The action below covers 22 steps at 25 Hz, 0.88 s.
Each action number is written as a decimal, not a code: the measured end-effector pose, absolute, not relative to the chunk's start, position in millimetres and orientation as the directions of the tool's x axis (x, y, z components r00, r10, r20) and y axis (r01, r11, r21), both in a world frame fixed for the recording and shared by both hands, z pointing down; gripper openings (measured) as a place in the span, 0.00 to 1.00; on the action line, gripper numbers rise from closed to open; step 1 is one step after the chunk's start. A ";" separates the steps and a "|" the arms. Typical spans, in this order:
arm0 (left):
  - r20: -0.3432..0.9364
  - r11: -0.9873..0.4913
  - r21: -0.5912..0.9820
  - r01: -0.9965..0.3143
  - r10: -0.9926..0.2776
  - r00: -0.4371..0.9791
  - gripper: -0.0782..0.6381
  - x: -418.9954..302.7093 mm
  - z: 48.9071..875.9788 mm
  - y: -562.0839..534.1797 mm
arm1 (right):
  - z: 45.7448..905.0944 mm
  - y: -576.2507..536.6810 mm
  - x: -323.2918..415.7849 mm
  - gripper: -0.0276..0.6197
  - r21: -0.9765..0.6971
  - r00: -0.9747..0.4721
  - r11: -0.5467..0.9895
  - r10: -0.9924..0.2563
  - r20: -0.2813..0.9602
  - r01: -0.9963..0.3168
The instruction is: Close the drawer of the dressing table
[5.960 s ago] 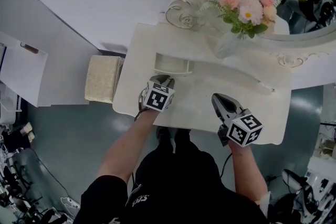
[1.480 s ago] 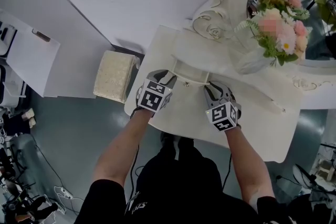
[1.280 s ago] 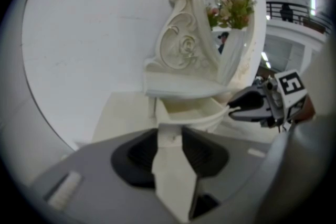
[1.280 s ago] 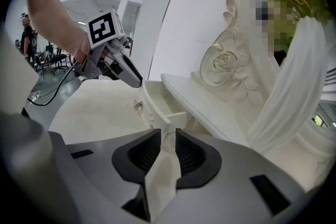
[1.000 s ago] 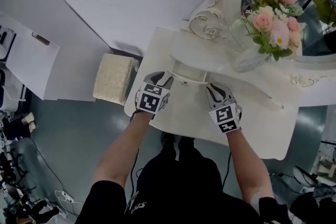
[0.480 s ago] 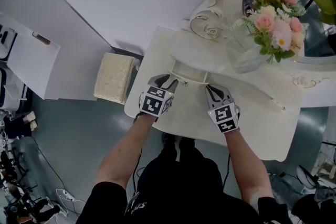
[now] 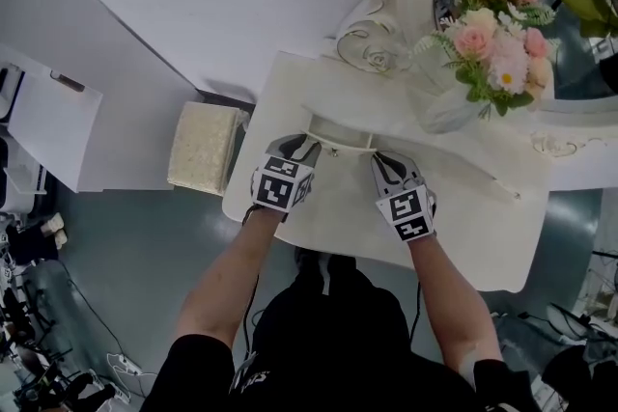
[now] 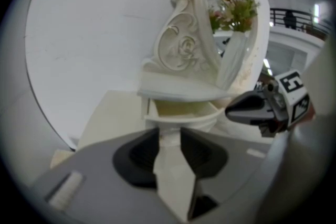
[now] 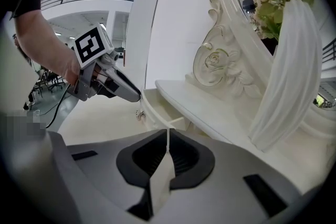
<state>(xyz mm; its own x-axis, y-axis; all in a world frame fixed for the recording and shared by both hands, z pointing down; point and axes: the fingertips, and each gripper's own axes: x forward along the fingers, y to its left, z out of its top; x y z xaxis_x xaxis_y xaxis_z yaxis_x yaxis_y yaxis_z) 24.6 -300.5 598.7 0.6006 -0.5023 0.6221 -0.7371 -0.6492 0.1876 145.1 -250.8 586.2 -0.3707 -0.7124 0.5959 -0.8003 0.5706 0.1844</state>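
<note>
drawer (image 7: 340, 143) still partly out at far side of table (image 7: 473, 227). my left tool (image 7: 299, 146) gapped, right tool (image 7: 383, 160) clenched, both empty, jaws just been closing. pushing one corner harder could skew and jam it.

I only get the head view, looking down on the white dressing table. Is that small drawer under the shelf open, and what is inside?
Observer: It is open. The left gripper view looks into the drawer, and the pale inside that shows there holds nothing.
Operator: Are those two hand tools gripping anything?
Observer: The left gripper is not. Its jaws have just been closing a little, but they stand apart with nothing between them.
Operator: And the other one?
Observer: The right gripper has just been closing too. Its own view shows the jaws together and empty, with the drawer just ahead of them.
</note>
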 end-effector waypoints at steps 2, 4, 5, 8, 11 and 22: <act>0.620 -0.634 0.225 -0.740 -0.493 0.610 0.30 27.5 598.8 -292.5 | 578.0 -246.8 149.5 0.06 0.173 -0.365 0.552 -0.723 0.587 -0.816; 0.624 -0.637 0.253 -0.728 -0.468 0.626 0.30 35.2 600.3 -279.1 | 563.8 -241.6 157.2 0.06 0.151 -0.354 0.516 -0.745 0.566 -0.843; 0.627 -0.648 0.253 -0.719 -0.455 0.632 0.30 39.9 601.5 -273.3 | 554.3 -238.9 161.1 0.06 0.136 -0.349 0.494 -0.759 0.550 -0.859; 0.641 -0.675 0.233 -0.700 -0.434 0.633 0.30 52.3 607.2 -264.3 | 522.2 -228.5 171.6 0.06 0.081 -0.341 0.430 -0.804 0.487 -0.899; 0.652 -0.685 0.216 -0.696 -0.429 0.625 0.30 61.1 613.2 -261.0 | 498.4 -212.9 183.3 0.06 0.038 -0.327 0.380 -0.838 0.437 -0.924; 0.650 -0.684 0.156 -0.713 -0.473 0.596 0.24 70.1 613.5 -265.8 | 496.4 -183.2 217.1 0.06 -0.027 -0.225 0.236 -0.877 0.424 -0.971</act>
